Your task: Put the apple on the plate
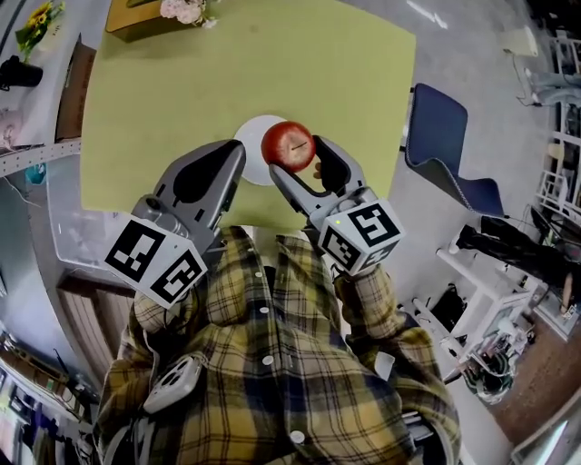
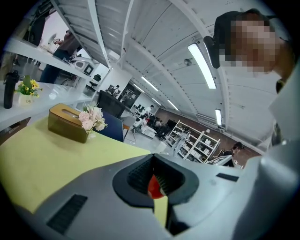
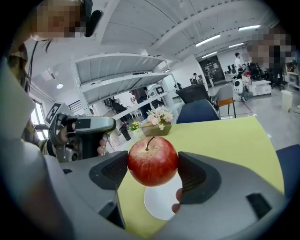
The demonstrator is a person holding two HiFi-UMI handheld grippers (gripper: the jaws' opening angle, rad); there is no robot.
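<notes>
A red apple hangs in the air just above the table's near edge, pinched between the two dark pads of my right gripper. Under it and a little to the left lies a white plate, partly hidden by the apple. My left gripper is beside the plate's left rim with its jaws shut on nothing. A sliver of the apple shows through the gap between its pads. It also appears at the left of the right gripper view.
A yellow-green cloth covers the table. At its far edge stands a brown tissue box with pink flowers. A blue chair is to the right of the table. A black bottle stands on a side shelf at left.
</notes>
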